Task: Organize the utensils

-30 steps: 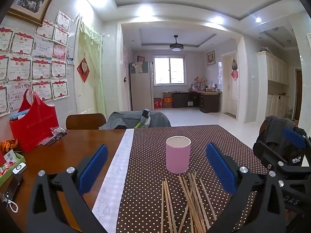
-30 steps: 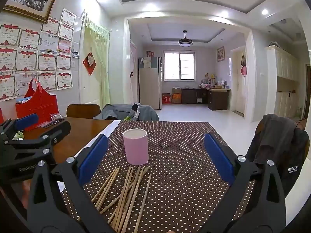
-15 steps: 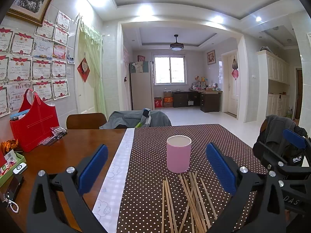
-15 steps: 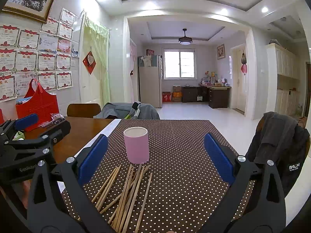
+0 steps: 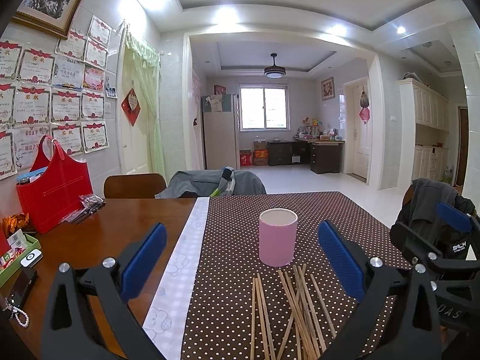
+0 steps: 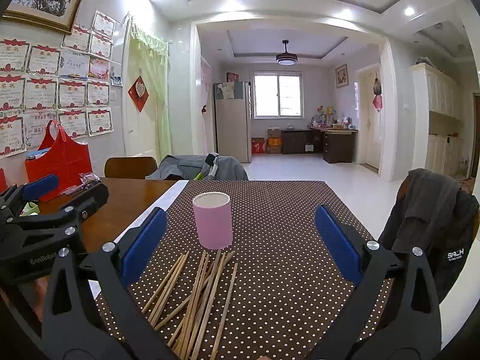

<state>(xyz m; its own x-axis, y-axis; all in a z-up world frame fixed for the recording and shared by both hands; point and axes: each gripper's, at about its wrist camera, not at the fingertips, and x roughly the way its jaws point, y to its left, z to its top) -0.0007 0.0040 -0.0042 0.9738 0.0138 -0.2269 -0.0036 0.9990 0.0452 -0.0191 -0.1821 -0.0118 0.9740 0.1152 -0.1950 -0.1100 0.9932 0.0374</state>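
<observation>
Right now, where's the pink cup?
In both wrist views the pink cup stands upright on the dotted tablecloth, just beyond the far tips of the loose chopsticks, left of centre in the right wrist view.

Bright, even ceiling downlights (blown-out glare); window overexposed; sharp focus; fisheye bends edges.

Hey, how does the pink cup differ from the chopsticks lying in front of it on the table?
The pink cup stands upright, while the chopsticks lie flat. The cup is a single wide cylinder with a white inside; the chopsticks are many thin tan sticks, some crossing each other. The cup sits farther from both tools; the chopsticks lie nearer. Both rest on the brown dotted tablecloth, untouched by either tool.
</observation>
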